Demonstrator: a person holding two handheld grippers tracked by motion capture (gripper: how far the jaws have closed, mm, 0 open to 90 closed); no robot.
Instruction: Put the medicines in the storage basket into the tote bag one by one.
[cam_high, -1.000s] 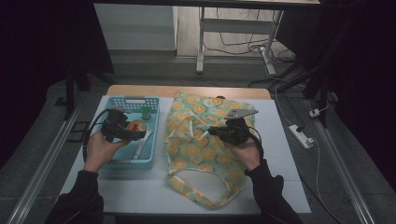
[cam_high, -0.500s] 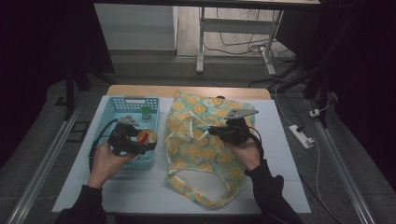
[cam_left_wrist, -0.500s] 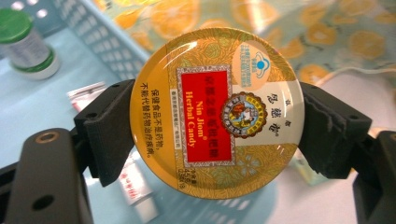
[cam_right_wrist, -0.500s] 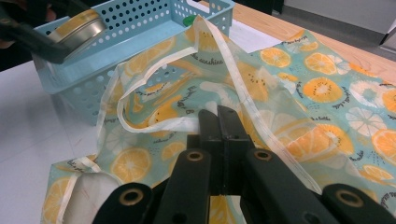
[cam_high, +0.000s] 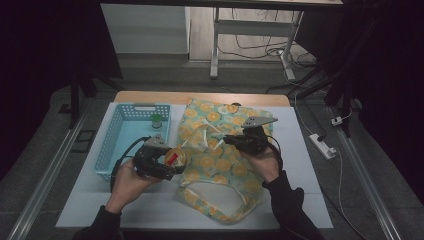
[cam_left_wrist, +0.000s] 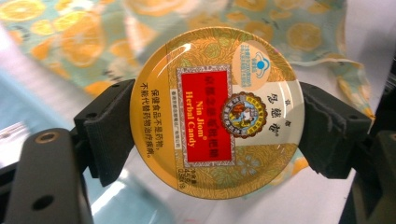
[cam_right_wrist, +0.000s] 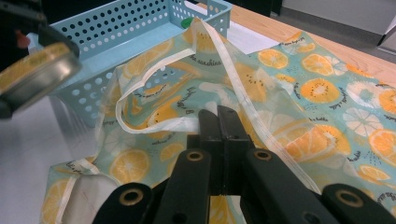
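A round yellow herbal-candy tin (cam_left_wrist: 205, 79) with a red label is clamped by its rim between the black pads (cam_left_wrist: 112, 128) of my left gripper (cam_left_wrist: 217, 126). In the high view that gripper (cam_high: 170, 161) holds the tin (cam_high: 175, 156) between the blue basket (cam_high: 112, 150) and the left edge of the orange-print cloth bag (cam_high: 220, 167). My right gripper (cam_right_wrist: 217, 116) is shut on the bag's pale strap (cam_right_wrist: 154, 127), which it lifts off the bag (cam_right_wrist: 327, 93). It sits over the bag's middle (cam_high: 229, 140) in the high view.
The basket holds a small green-capped bottle (cam_high: 156, 121) near its far right corner. A white mat (cam_high: 300, 200) covers the wooden table. On the floor to the right lies a power strip (cam_high: 322, 146). In the right gripper view, the basket (cam_right_wrist: 116, 28) stands just behind the raised strap.
My left gripper has carried the tin rightward, from over the basket to the bag's left edge. The right gripper and the strap have stayed put.
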